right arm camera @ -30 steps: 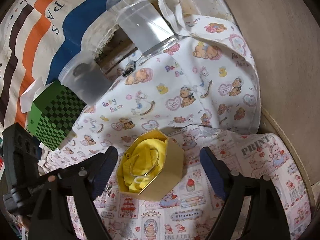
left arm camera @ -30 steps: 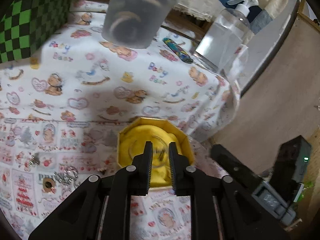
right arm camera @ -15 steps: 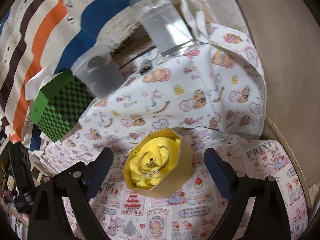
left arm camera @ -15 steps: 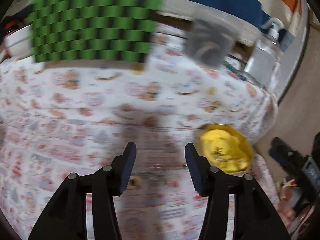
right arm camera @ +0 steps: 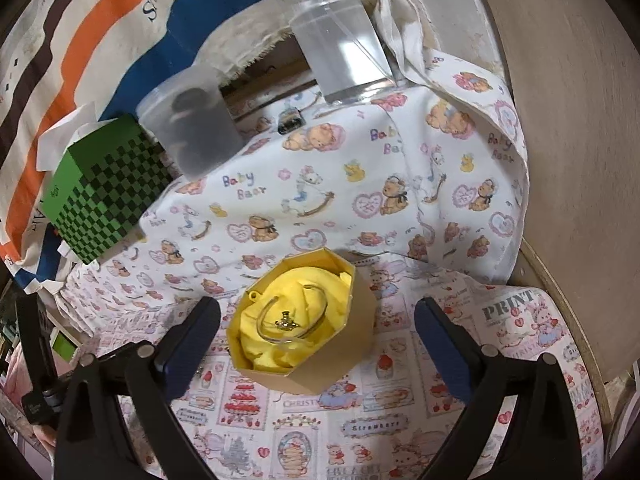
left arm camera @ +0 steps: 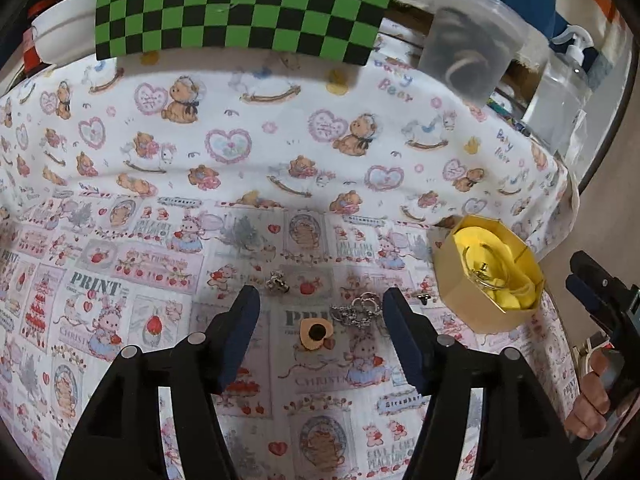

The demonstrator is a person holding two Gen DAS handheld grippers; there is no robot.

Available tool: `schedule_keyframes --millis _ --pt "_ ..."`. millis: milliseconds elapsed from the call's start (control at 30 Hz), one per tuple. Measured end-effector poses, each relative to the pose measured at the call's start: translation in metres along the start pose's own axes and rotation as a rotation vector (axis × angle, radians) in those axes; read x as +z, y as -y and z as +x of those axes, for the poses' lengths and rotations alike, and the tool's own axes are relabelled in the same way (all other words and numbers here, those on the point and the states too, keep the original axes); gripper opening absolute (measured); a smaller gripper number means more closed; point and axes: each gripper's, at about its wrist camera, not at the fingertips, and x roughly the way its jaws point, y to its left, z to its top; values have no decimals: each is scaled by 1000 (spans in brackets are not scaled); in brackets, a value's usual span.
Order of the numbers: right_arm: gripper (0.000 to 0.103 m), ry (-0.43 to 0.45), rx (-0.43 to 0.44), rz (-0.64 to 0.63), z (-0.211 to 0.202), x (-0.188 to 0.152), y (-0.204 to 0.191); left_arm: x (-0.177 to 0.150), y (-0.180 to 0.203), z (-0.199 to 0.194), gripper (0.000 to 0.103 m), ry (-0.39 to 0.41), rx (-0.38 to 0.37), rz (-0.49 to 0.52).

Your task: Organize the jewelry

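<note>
A gold octagonal box lined with yellow cloth holds a thin bangle with a small gold charm. My left gripper is open and empty above loose jewelry on the printed cloth: a round orange piece with a dark centre, a silver chain cluster, a small silver piece and a tiny stud. My right gripper is open and empty, its fingers standing on either side of the box without touching it.
A green-and-black checkered box, a translucent lidded tub and a clear pump bottle stand along the back. The table edge drops off at the right.
My left gripper let go of the bangle into the box, opened, and swung left to the loose jewelry. My right gripper stayed open around the box.
</note>
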Motion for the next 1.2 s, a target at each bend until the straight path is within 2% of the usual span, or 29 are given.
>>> schedule_keyframes --millis 100,200,267,333,400,567,633,700,767,900,967,1100,1200 --pt "97 -4 -16 -11 2 -1 -1 1 -5 3 62 15 8 -10" --pt "97 -8 -37 -29 4 -3 -4 2 -13 7 62 63 27 -14" --pt "97 -10 -48 -39 6 -4 -6 5 -20 12 59 71 15 -35" --pt "97 -12 -53 -48 6 -5 -7 8 -27 18 54 47 -26 -69" --pt "97 -14 -51 -52 7 -6 -8 8 -31 23 45 28 -27 -79" --pt "97 -16 -46 -53 6 -7 -9 6 -23 35 39 -42 -42 12" --pt "97 -20 -36 -45 6 -7 -8 4 -21 40 33 -62 -1 29" --pt "97 -28 -18 -35 6 -6 -7 3 -19 43 17 -71 22 44" --pt "97 -31 -22 -38 6 -6 -8 4 -18 42 11 -67 46 59" --pt "97 -33 -32 -56 6 -7 -10 6 -23 26 11 -31 43 44" --pt "97 -28 -6 -59 6 -8 -11 8 -25 13 11 0 46 34" --pt "97 -36 42 -74 4 -10 -18 9 -21 -24 11 113 116 85" --pt "97 -41 56 -87 -5 -13 -28 13 -20 -50 11 177 62 97"
